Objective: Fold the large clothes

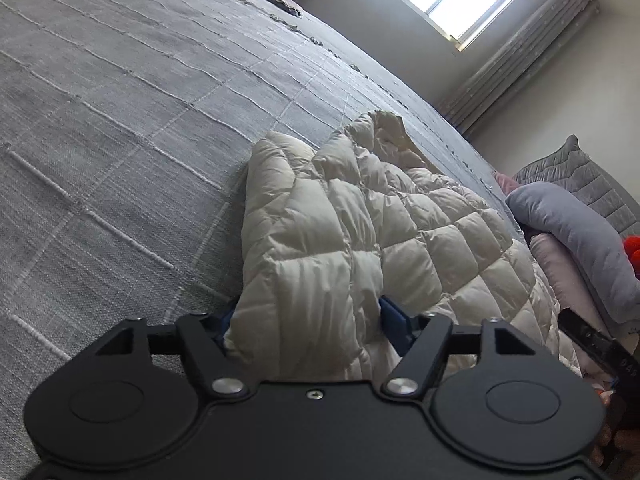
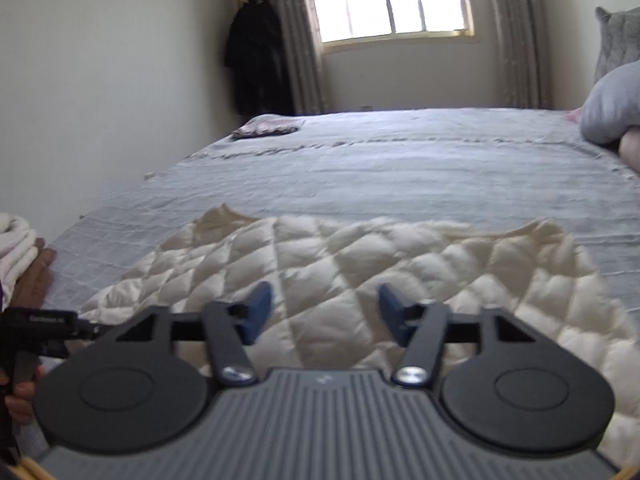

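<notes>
Gripping bunched cream quilted jacket (image 1: 340,240), left gripper (image 1: 308,320); right gripper (image 2: 320,308) unclenched above jacket on bed (image 2: 400,168).

The quilted jacket (image 1: 352,240) is showing a smooth, faintly glossy cream cloth, puffed into padded squares. The bedspread (image 1: 120,140) is looking like coarse grey weave, matt, with raised ribs. The left claw (image 1: 308,320) and right claw (image 2: 324,312) are showing matt black plastic, blue pads (image 2: 256,312) and shiny metal bolts (image 2: 410,374).

You see a cream jacket (image 1: 360,240) quilted in diamond puffs, lying on a grey bedspread (image 1: 120,120) crossed by pale grid lines; blue pads (image 2: 258,308) tip the black gripper.
</notes>
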`<control>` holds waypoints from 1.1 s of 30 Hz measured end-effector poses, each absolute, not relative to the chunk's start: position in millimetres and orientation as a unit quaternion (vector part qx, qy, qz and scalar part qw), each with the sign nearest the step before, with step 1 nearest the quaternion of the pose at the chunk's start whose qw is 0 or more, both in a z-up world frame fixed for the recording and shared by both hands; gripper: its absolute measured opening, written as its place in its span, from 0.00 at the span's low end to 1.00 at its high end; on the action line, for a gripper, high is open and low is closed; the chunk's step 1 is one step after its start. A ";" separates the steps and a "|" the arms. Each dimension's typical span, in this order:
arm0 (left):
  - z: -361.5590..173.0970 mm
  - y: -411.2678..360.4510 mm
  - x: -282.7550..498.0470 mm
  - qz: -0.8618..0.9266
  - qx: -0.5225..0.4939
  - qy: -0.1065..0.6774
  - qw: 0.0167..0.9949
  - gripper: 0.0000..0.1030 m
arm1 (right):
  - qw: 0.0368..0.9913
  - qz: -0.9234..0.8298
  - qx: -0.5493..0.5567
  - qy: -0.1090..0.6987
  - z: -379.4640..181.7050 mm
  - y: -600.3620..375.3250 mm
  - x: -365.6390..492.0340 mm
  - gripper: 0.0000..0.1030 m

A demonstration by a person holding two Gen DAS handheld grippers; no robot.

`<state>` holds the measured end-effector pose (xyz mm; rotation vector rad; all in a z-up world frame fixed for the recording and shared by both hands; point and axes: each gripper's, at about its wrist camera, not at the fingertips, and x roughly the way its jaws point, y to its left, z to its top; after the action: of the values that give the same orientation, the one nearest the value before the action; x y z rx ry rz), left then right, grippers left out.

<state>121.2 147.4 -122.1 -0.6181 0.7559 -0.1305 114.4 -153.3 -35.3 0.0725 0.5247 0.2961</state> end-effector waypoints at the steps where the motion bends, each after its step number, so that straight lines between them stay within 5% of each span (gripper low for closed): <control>1: -122.3 148.9 120.4 -0.063 -0.303 0.360 0.880 0.53 | 0.954 0.146 0.033 0.262 -38.6 -150.6 116.6 0.39; 5: -115.1 145.9 113.6 -0.063 -0.294 0.340 0.891 0.39 | 0.953 0.144 0.030 0.266 -45.0 -147.8 126.5 0.24; 10: -84.3 127.4 94.1 -0.073 -0.261 0.281 0.921 0.29 | 0.937 0.135 0.047 0.317 -69.1 -155.8 145.1 0.21; 20: -4.1 60.1 80.2 -0.222 -0.219 0.170 0.935 0.28 | 0.918 0.146 0.110 0.351 -96.6 -171.7 159.8 0.21; 33: -0.3 -95.6 111.4 -0.365 -0.129 0.216 0.897 0.29 | 0.869 0.199 0.304 0.335 -84.2 -282.8 136.9 0.21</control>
<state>111.4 -95.6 -0.3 -0.2675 0.4466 -0.7555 136.9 -282.8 -84.2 0.6353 0.7008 0.4158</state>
